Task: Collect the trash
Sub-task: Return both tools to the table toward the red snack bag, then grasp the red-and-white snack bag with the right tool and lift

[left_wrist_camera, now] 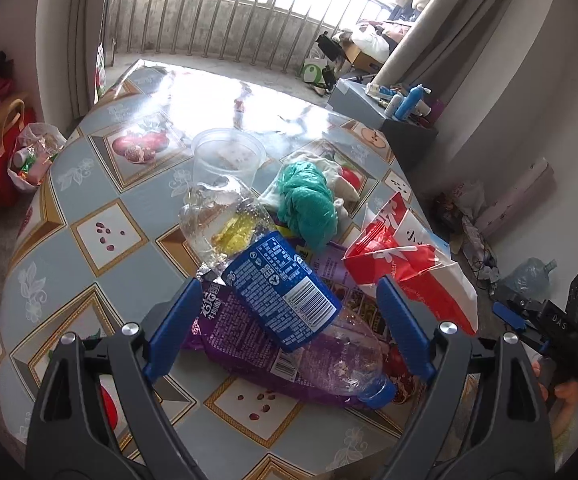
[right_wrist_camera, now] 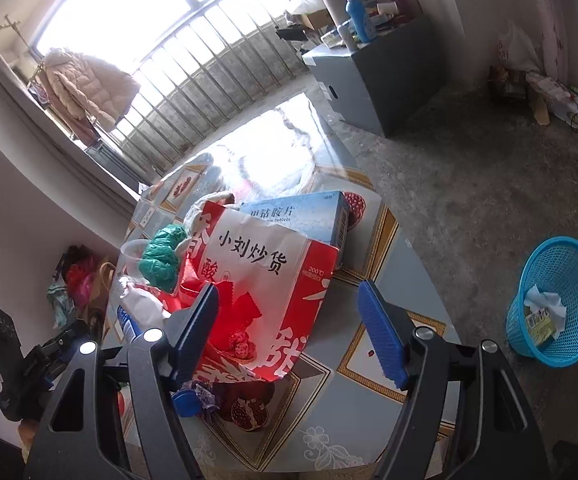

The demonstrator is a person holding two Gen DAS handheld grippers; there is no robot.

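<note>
The table (left_wrist_camera: 101,216), under a glossy fruit-print cloth, carries the whole heap of trash, and everything below is placed against that heap. Well off the table's right side, down on the concrete floor, stands the blue mesh wastebasket (right_wrist_camera: 561,276), already holding some paper and a small packet.

On the heap's right flank lies the red-and-white paper snack bag (right_wrist_camera: 265,280), crumpled and open, leaning on a pale blue tablet box (right_wrist_camera: 301,214) behind it. The right gripper (right_wrist_camera: 289,332) faces this bag; its jaws are spread, the left pad close against the bag's red side, the other standing clear over bare cloth, so nothing is pinched.

At the heap's near-left edge a purple snack wrapper (left_wrist_camera: 225,332) lies flat, and across it rests a clear plastic bottle with a blue label (left_wrist_camera: 285,292). Its long axis runs diagonally, base up toward the heap's centre, blue cap toward the near right. The left gripper (left_wrist_camera: 289,320) hovers over it with jaws wide apart, one pad to each side of the label, neither visibly touching. The bottle lies skewed to the line between the pads, so a close here would likely catch it at an angle.

Behind, toward the heap's far side, sit a crumpled green plastic bag (left_wrist_camera: 309,200) and a clear plastic cup (left_wrist_camera: 227,156).
</note>
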